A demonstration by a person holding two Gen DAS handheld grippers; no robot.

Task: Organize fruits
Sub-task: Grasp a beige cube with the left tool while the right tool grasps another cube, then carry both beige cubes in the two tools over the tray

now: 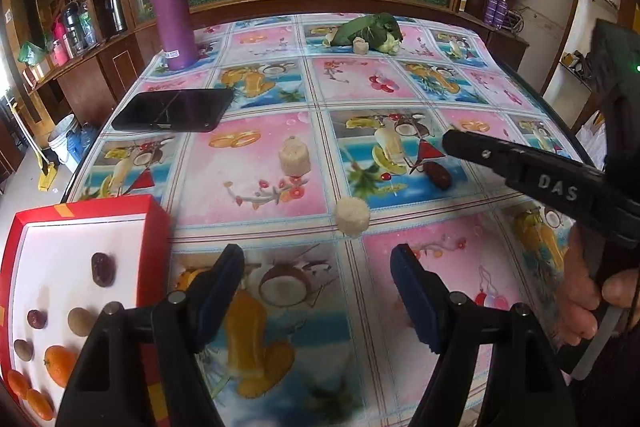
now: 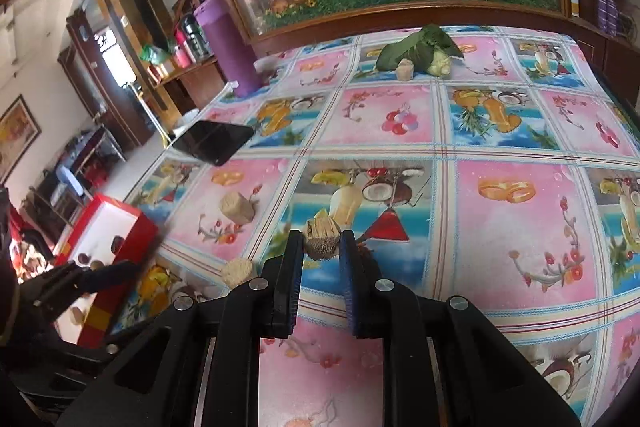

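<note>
A red box (image 1: 156,227) with a white inside lies at the table's left front; it holds dark dates (image 1: 103,269), brown round fruits and oranges (image 1: 60,365). My left gripper (image 1: 318,267) is open and empty above the cloth, right of the box. My right gripper (image 2: 321,247) is shut on a brown, pale-topped fruit piece (image 2: 321,241); in the left wrist view its finger (image 1: 480,149) reaches in from the right. A dark date (image 1: 438,175) lies under it. Pale corn-like pieces (image 1: 295,155) (image 1: 352,217) lie mid-table.
A purple flask (image 1: 172,11) stands at the back left and a black phone (image 1: 172,109) lies in front of it. Leafy greens (image 1: 370,29) with a pale piece lie at the back. A glass cabinet runs behind the table. The table edge drops off at left.
</note>
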